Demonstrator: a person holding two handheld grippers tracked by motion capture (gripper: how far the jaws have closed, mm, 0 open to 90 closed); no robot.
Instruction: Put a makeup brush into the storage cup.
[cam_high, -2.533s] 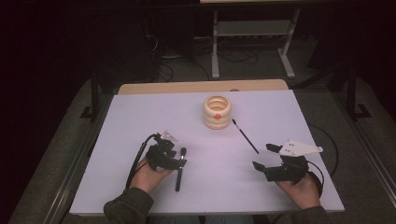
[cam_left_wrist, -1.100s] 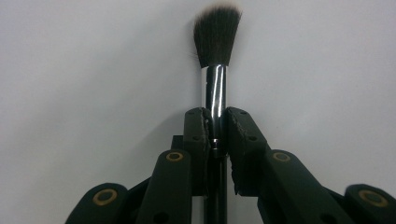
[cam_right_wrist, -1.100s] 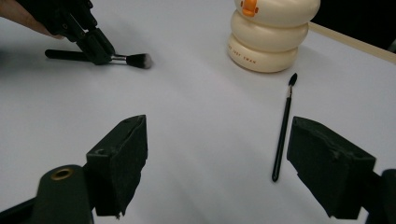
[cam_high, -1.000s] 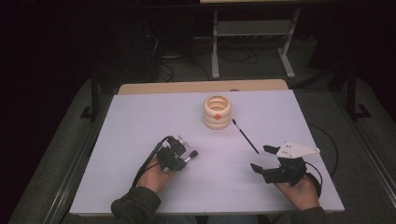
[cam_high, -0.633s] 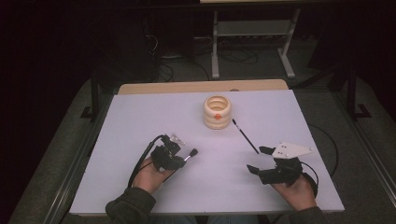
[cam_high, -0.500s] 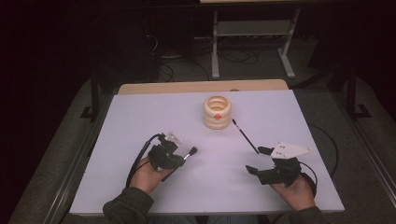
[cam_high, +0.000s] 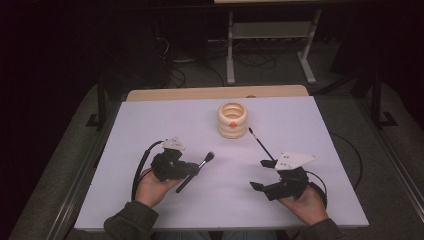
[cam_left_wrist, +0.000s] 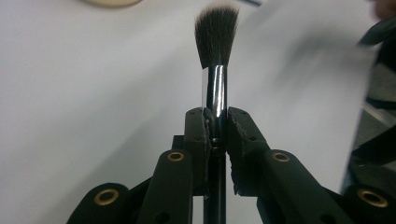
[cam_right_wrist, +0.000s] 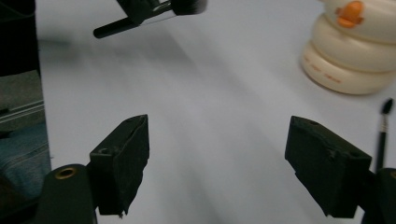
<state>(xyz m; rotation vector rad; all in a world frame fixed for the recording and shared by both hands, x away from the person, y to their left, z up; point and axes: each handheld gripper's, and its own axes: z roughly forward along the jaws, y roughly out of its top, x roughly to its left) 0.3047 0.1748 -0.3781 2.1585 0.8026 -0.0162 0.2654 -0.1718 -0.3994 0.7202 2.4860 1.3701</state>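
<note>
My left gripper (cam_high: 191, 170) is shut on a black make-up brush (cam_high: 200, 166) and holds it off the white table, bristles pointing up and to the right. In the left gripper view the pads clamp the shiny ferrule (cam_left_wrist: 215, 91) below the dark bristle tuft (cam_left_wrist: 215, 35). My right gripper (cam_high: 259, 175) hovers at the front right, jaws open and pointing left, nothing between them (cam_right_wrist: 219, 158). A cream stacked-ring holder (cam_high: 233, 120) with an orange mark stands at the table's middle back. A thin black brush (cam_high: 261, 145) lies beside it, also seen as a thin brush (cam_right_wrist: 383, 133) by my right jaw.
The white table (cam_high: 150, 120) ends in a wooden strip at the back. Dark floor, cables and a metal stand (cam_high: 270, 35) lie beyond. In the right gripper view, the cream holder (cam_right_wrist: 355, 60) is at the upper right and the held brush (cam_right_wrist: 140, 18) at the top.
The left gripper has raised the brush off the table and swung its bristles up to the right. The right hand has drifted left toward the middle, jaws still open.
</note>
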